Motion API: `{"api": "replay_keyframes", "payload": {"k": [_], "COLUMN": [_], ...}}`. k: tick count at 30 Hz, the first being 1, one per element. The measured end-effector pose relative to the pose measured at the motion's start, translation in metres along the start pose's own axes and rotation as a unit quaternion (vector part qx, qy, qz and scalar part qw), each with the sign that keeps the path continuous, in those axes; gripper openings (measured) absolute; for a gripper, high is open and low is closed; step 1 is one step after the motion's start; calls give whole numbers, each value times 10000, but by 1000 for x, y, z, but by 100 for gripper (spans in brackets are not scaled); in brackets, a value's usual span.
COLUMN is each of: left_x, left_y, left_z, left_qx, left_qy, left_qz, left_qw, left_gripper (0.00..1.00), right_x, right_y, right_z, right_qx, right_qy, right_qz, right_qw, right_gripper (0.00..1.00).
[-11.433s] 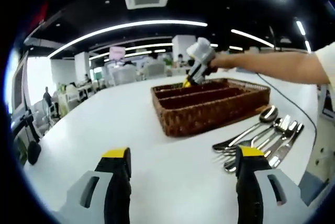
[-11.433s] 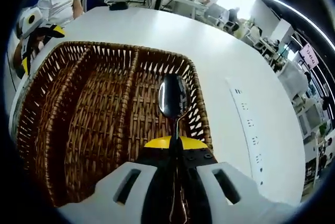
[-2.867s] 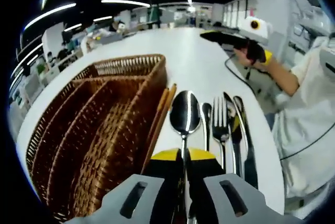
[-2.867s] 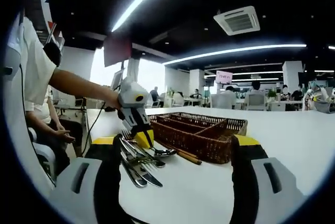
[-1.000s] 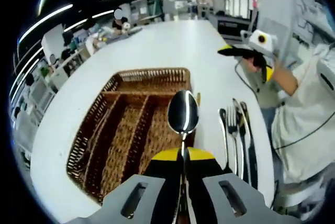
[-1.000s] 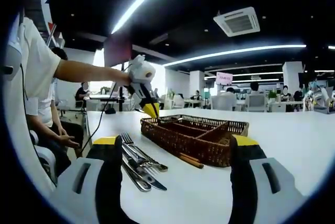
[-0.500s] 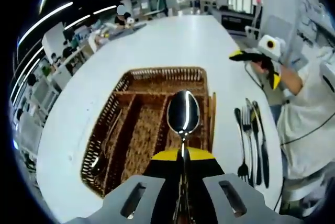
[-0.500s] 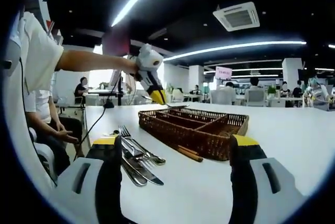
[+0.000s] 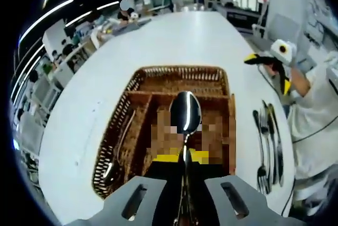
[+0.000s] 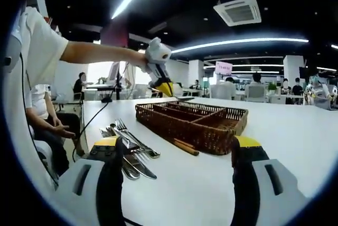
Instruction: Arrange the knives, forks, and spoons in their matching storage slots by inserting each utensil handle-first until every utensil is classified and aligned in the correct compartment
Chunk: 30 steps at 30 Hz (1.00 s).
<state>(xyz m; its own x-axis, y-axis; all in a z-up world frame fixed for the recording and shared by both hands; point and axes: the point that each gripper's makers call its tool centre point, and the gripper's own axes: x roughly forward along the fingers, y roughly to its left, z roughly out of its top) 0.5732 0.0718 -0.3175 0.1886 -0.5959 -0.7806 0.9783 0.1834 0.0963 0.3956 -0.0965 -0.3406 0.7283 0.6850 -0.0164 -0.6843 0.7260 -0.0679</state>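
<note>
Left gripper (image 9: 185, 158) is clamping a spoon (image 9: 186, 112) above the wicker tray (image 9: 138, 81); right gripper (image 10: 174, 154) is idling, jaws apart, loose cutlery (image 10: 129, 140) apparently at 10 o'clock.

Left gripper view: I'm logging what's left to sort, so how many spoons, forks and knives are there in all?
Spoons: 3 (held spoon, tray spoon, loose spoon)
Forks: 1 (fork)
Knives: 2 (knives; they overlap, so this count is less sure)
Total: 6
</note>
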Motion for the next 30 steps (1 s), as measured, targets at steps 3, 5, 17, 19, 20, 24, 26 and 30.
{"api": "replay_keyframes", "payload": {"k": [3, 5, 17, 19, 20, 24, 26, 30], "left_x": [2, 3, 16, 17, 19, 23, 25, 34], "left_y": [10, 11, 37, 43, 46, 57, 62, 73], "left_z": [1, 1, 8, 10, 10, 12, 12, 10], "left_qx": [14, -27, 117, 128, 105, 109, 115, 88], "left_qy": [19, 40, 186, 184, 221, 245, 238, 290], "left_qz": [20, -47, -87, -81, -99, -81, -75, -83], "left_qw": [10000, 10000, 9997, 9997, 9997, 9996, 9996, 9995], "left_gripper": [2, 2, 2, 2, 2, 2, 2, 2], "right_x": [0, 0, 4, 4, 4, 6, 6, 5], "right_y": [-2, -3, -6, -7, -7, -9, -11, -12], "right_z": [1, 2, 5, 5, 4, 0, -2, -2], "right_qx": [-16, -5, 80, 60, 64, 50, 67, 112], "right_qy": [7, 11, -36, -40, -31, 22, 34, 26], "right_qz": [-15, -18, -36, -41, -43, -63, -69, -105], "right_qw": [10000, 10000, 10000, 10000, 10000, 10000, 9999, 9999], "right_gripper": [87, 87, 87, 87, 87, 87, 87, 87]}}
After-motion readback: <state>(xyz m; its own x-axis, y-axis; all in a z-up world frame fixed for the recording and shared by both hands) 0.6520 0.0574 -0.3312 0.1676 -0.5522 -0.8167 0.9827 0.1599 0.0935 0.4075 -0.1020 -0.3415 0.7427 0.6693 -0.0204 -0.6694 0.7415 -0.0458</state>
